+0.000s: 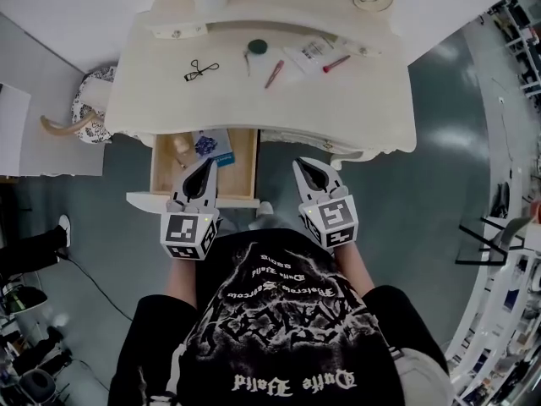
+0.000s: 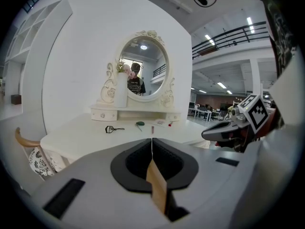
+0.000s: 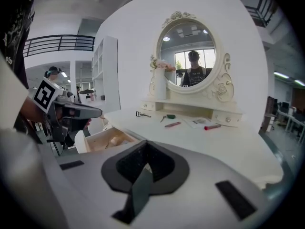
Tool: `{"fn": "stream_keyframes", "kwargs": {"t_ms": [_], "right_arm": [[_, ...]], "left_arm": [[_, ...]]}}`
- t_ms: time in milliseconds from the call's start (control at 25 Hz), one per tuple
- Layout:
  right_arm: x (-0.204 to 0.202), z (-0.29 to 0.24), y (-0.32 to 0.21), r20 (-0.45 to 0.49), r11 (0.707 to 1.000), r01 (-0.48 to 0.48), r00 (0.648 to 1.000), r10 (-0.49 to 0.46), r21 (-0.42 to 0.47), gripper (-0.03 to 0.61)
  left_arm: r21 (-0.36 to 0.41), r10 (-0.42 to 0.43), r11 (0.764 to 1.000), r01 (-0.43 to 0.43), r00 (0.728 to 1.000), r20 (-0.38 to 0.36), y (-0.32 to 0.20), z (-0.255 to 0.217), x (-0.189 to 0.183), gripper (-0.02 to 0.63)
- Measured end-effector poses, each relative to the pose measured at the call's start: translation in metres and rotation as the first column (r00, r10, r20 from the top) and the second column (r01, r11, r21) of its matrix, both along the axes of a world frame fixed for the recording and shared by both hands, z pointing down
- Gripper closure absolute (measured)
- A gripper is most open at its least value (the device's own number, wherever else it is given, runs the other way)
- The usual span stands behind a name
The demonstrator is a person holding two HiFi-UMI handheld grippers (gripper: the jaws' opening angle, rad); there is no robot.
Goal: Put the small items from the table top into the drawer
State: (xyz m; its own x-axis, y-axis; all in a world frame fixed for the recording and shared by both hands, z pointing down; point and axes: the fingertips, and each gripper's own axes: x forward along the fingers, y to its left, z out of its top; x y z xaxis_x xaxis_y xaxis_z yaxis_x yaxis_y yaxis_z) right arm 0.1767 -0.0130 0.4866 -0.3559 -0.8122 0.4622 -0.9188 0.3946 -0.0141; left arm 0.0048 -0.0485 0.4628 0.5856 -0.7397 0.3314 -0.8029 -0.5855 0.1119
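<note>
On the white dressing table [image 1: 169, 100] lie a black eyelash curler [image 1: 200, 70], a green-headed tool [image 1: 256, 48], a pink pen [image 1: 275, 74], a white packet [image 1: 310, 52] and a red stick [image 1: 336, 63]. The wooden drawer [image 1: 245, 172] stands pulled out below the front edge, with a blue-printed card [image 1: 209, 146] and a beige item [image 1: 179, 149] inside. My left gripper [image 1: 207, 161] hovers over the drawer, shut and empty. My right gripper [image 1: 303, 164] hangs just right of the drawer, before the table's edge, also shut with nothing in it. The right gripper view shows the curler [image 3: 142, 114] and pink pen [image 3: 172, 124].
An oval mirror [image 3: 188, 63] with small drawers stands at the table's back. A patterned stool [image 1: 84, 108] sits at the table's left end. Grey floor lies to the right, with shelving [image 1: 499, 311] at the far right. A shoe [image 1: 64, 224] shows at the left.
</note>
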Motion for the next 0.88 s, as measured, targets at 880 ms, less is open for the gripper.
{"fn": "stream_keyframes", "kwargs": {"t_ms": [880], "right_arm": [[0.004, -0.015, -0.019, -0.033, 0.995, -0.084, 0.996, 0.087, 0.061, 0.569]], "left_arm": [[0.033, -0.008, 0.999, 0.007, 1.000, 0.026, -0.026, -0.010, -0.018, 0.597]]}}
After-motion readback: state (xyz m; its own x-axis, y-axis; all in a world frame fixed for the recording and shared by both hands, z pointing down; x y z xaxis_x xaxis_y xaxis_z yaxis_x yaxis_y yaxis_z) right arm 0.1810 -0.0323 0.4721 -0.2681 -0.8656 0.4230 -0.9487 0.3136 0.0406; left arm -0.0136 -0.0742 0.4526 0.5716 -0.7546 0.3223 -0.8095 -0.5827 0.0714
